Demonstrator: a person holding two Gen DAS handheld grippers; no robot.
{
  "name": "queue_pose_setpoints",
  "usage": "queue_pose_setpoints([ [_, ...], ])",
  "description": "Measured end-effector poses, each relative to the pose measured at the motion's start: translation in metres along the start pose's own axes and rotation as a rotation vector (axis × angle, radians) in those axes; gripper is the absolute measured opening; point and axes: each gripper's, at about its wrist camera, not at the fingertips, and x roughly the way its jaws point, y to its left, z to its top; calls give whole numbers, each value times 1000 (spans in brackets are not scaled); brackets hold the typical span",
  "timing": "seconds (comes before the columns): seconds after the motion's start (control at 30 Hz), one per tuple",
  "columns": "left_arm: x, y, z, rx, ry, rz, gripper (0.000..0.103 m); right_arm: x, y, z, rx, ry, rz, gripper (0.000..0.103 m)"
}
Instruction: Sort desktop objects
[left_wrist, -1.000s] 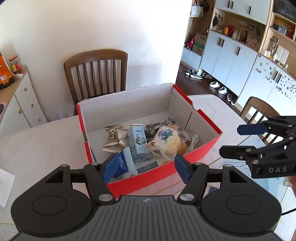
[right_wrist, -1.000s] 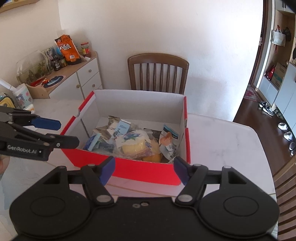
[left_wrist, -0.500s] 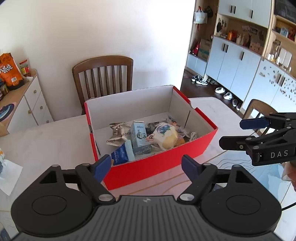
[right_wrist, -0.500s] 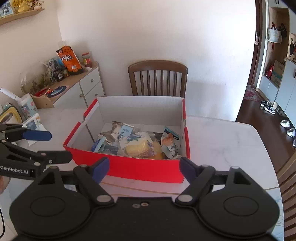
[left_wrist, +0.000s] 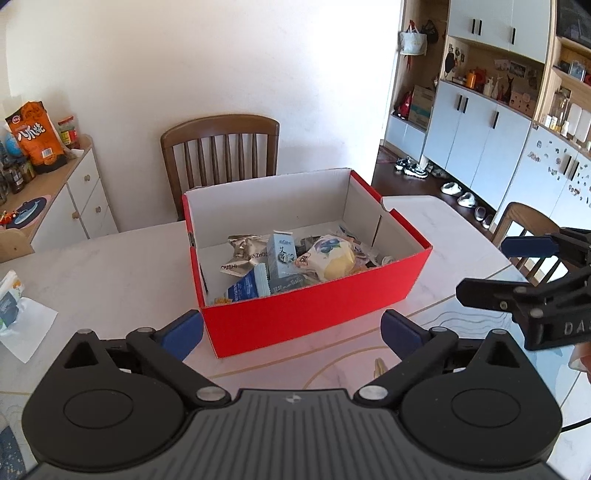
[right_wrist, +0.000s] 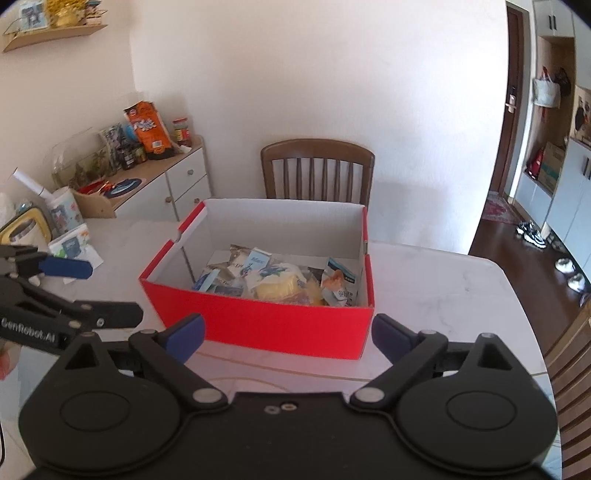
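Note:
A red cardboard box (left_wrist: 314, 310) (right_wrist: 258, 325) stands open on the white marble table (left_wrist: 110, 266). Inside lie a bun packet (left_wrist: 332, 258), a small blue milk carton (left_wrist: 281, 254), a silver snack packet (left_wrist: 243, 254) and several other wrapped items. My left gripper (left_wrist: 291, 332) hovers in front of the box's near wall, its jaws opening wide, with nothing between its fingers. My right gripper (right_wrist: 288, 334) sits likewise before the box, jaws opening and nothing held. Each gripper shows in the other's view: the right gripper (left_wrist: 491, 269), the left gripper (right_wrist: 107, 291).
A wooden chair (left_wrist: 221, 147) stands behind the box and another chair (left_wrist: 524, 225) at the table's right. A sideboard (left_wrist: 74, 184) with an orange snack bag (left_wrist: 35, 136) is at the left. A tissue pack on white paper (left_wrist: 22, 317) lies on the table's left.
Both grippers have drawn back from the box, which now looks smaller and farther. Both pairs of jaws have spread much wider.

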Motion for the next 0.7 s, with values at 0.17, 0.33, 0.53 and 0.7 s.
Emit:
queue_pose_setpoints([
  [0.17,-9,-5,-6,16,0,19,103,-8,7,-6,-31,14,7,97],
  [0.33,-13,-5,-10,-3,9,23,103,-11,10,-9,-30,35,15,97],
  [0.53,-15,-5,-13,-14,21,35,103,-11,9,-11,-17,47,22,97],
  [0.7,-16,-6,-16,-5,15,108,103,-11,8,-12,-2,52,21,97],
])
